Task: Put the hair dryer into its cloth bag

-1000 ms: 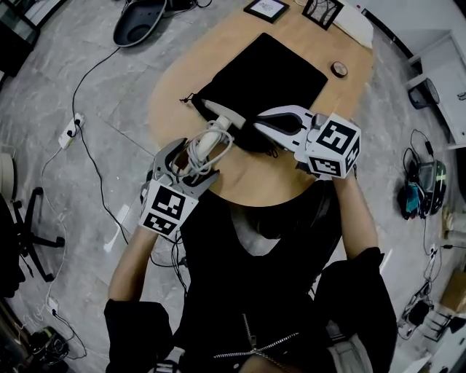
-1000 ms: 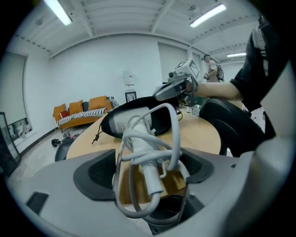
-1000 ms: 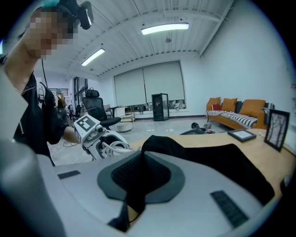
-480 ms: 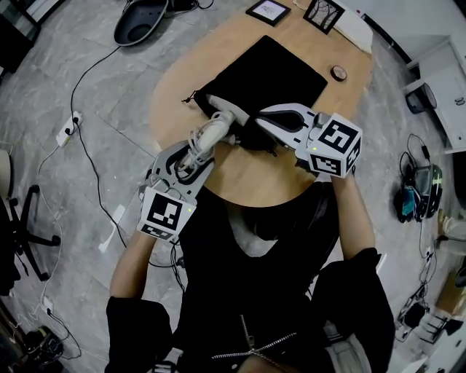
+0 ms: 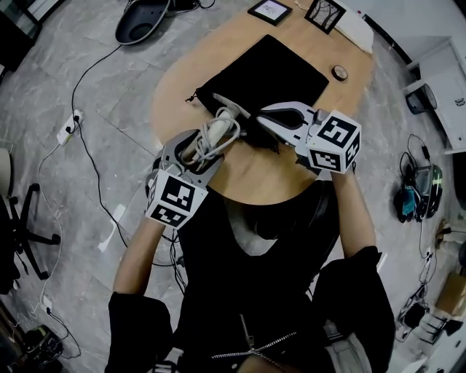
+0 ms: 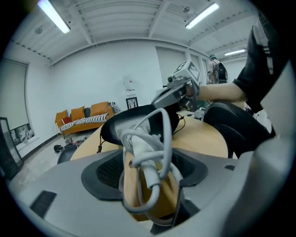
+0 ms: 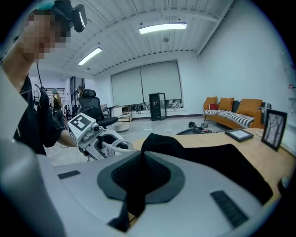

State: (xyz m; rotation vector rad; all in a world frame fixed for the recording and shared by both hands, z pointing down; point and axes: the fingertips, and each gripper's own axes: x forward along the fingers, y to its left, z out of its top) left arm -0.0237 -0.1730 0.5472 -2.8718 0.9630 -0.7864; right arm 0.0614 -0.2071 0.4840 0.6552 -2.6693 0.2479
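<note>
The black cloth bag (image 5: pixel 266 73) lies flat on the wooden table (image 5: pixel 255 182). My right gripper (image 5: pixel 266 120) is shut on the bag's near edge and lifts it, so black cloth runs between the pads (image 7: pixel 138 180). The white hair dryer (image 5: pixel 215 131), its cord wound around the handle, points its nose at the bag's mouth. My left gripper (image 5: pixel 198 146) holds the handle and cord (image 6: pixel 138 143). Its jaws are opening slightly, but the pads still touch the cord bundle. In the left gripper view the bag (image 6: pixel 172 121) gapes just beyond the dryer.
Two picture frames (image 5: pixel 266 9) (image 5: pixel 322 12) and a small round object (image 5: pixel 338 71) sit at the table's far end. On the floor to the left are a power strip with cables (image 5: pixel 70 125) and a chair base (image 5: pixel 142 18). The person's body is close against the near table edge.
The left jaws, wide around the handle a second ago, have closed onto it. The dryer has shifted slightly toward the bag's mouth. The right gripper has kept still on the cloth.
</note>
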